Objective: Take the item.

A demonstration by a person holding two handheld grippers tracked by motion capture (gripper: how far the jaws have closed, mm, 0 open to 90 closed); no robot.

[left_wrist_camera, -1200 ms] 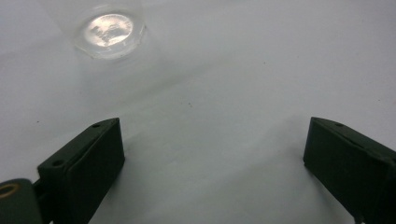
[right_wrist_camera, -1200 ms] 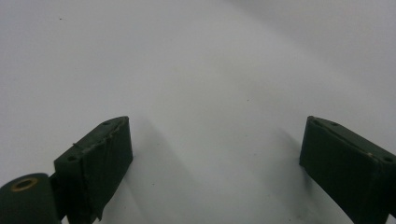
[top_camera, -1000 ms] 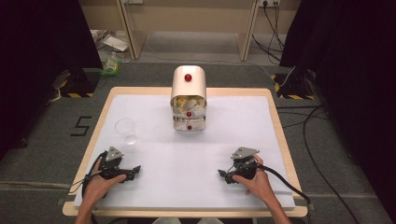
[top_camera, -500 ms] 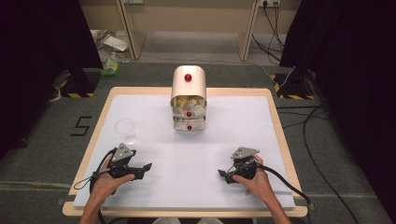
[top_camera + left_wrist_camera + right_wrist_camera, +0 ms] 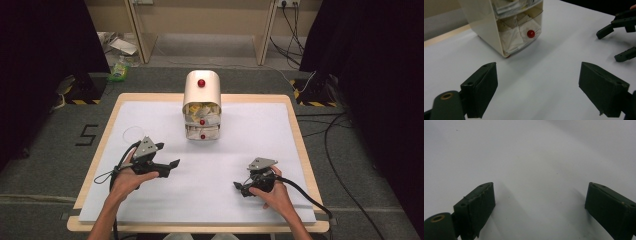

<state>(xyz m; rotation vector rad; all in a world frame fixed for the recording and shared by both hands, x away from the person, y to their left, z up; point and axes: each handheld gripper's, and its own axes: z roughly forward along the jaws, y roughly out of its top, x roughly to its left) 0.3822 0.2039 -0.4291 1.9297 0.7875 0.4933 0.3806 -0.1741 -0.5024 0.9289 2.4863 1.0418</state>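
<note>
Ahead of my left tool (image 5: 537,85), jaws wide apart, sits the light plastic drawer unit (image 5: 506,25), likely to slide, so I'd pinch its small red knob (image 5: 531,33).

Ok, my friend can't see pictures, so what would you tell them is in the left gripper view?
Two open black gripper jaws of the left gripper frame a white table, aimed at a small cream plastic drawer cabinet stuffed with white packets, its bottom drawer bearing a round red knob. The other black gripper shows at upper right.

Clear cup (image 5: 134,134) on white table (image 5: 260,150).
</note>
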